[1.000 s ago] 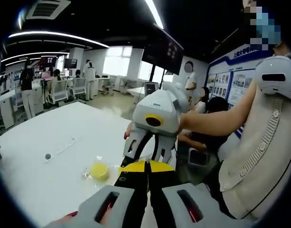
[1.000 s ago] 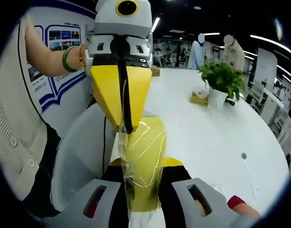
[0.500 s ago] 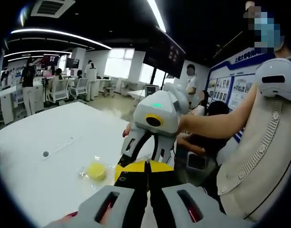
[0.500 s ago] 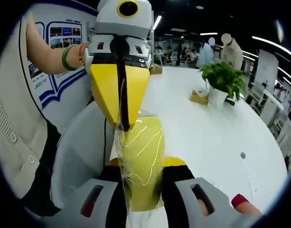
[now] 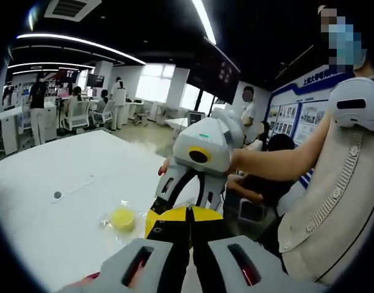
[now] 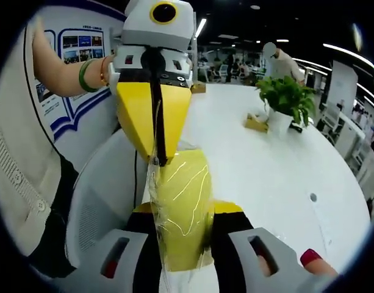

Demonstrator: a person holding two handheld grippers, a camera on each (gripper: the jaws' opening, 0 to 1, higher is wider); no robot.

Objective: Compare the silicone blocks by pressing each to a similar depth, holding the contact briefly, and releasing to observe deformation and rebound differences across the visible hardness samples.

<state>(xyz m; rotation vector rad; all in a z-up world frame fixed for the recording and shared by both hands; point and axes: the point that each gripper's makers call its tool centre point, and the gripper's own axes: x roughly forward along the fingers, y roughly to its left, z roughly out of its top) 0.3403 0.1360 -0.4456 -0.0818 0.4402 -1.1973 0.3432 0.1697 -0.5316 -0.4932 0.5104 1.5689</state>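
Your right gripper (image 6: 180,241) has its black jaws clamped on a yellow silicone block wrapped in clear plastic film (image 6: 182,204), which stands up between them above the white table (image 6: 266,177). Your left gripper (image 6: 155,160), yellow-faced with a white body, comes in from the far side with its jaws pressed together on the film at the block's upper edge. In the left gripper view those same jaws (image 5: 188,212) are closed tip to tip, meeting the right gripper's black and white fingers just beyond them.

A second yellow round silicone block in clear wrap (image 5: 122,219) lies flat on the white table, near your held block and off to its left side. A potted green plant in a white pot (image 6: 284,107) stands well beyond the held block on the table.
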